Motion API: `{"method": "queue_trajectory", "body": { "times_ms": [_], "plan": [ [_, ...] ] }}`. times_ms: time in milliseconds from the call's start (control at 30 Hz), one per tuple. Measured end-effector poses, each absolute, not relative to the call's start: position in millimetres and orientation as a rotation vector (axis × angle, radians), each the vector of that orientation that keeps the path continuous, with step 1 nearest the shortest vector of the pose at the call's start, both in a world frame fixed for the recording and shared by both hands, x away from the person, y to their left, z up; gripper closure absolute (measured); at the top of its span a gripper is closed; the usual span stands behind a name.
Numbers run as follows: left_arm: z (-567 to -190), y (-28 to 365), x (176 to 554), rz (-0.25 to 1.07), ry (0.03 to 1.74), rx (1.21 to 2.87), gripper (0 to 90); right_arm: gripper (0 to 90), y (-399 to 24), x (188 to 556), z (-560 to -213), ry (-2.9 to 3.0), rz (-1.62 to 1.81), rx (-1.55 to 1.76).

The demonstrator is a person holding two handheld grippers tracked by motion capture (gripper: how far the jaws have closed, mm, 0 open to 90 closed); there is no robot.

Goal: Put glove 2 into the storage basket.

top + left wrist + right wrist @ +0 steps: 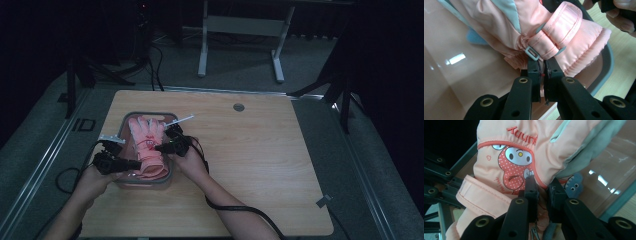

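Pink glove (pixel 146 145) lies in a shallow pink tray with a grey rim (pixel 170 145), left of centre in the high view, on a light wooden table (pixel 260 160). Its fingers point toward the top of the frame and its cuff toward the bottom, where the person's forearms come in.

At the lower left of the tray, the left gripper (pixel 131 164) meets the cuff end. In the left gripper view, this gripper (pixel 542 65) has its jaws drawn nearly together just below the small grey buckle (pixel 532 52) of the wrist strap (pixel 559 32). They appear to pinch a fold of pink fabric, though the grip itself is partly hidden. The ribbed cuff (pixel 586 47) spreads to the right, over the tray's grey rim (pixel 610 62).

From the right side of the tray, the right gripper (pixel 161 148) reaches onto the middle of the glove. In the right gripper view, its jaws (pixel 542 185) are close together and clamped on the glove's edge. The printed cartoon figure (pixel 516 167) and red lettering (pixel 522 133) sit just above the left jaw. A grey-green palm panel (pixel 596 142) runs toward the upper right. A small blue figure with eyes (pixel 575 183) lies on the tray floor just right of the jaws.

At the top of the high view stands a white table frame (pixel 240 30) on grey floor.
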State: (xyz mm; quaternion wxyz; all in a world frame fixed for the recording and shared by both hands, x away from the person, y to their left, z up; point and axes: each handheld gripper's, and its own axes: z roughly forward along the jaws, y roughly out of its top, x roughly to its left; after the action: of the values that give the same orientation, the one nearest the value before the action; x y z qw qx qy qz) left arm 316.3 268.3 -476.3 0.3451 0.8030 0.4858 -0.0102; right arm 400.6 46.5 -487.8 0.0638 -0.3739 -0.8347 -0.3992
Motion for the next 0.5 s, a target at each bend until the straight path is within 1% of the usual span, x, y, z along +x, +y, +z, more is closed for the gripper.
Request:
{"method": "queue_trajectory", "body": {
  "times_ms": [167,300,333,367,500],
  "plan": [
    [-478.3,264.7,317.6,-0.025,1.303,2.094,81.8,77.6,49.7,405.0,-488.3,-2.522,-1.165,-1.137],
    [-478.4,263.9,318.0,0.014,1.337,2.064,72.9,71.3,47.0,408.2,-489.7,-2.509,-1.176,-1.173],
    [-478.0,263.7,318.1,0.027,1.343,2.058,71.8,69.0,45.7,409.2,-489.5,-2.499,-1.180,-1.176],
    [-477.5,263.8,318.1,0.034,1.341,2.053,69.5,62.4,44.3,410.0,-488.3,-2.493,-1.194,-1.184],
    [-475.5,264.6,316.6,0.066,1.344,2.035,63.4,47.3,38.8,412.6,-479.1,-2.517,-1.248,-1.188]
  ]
}}
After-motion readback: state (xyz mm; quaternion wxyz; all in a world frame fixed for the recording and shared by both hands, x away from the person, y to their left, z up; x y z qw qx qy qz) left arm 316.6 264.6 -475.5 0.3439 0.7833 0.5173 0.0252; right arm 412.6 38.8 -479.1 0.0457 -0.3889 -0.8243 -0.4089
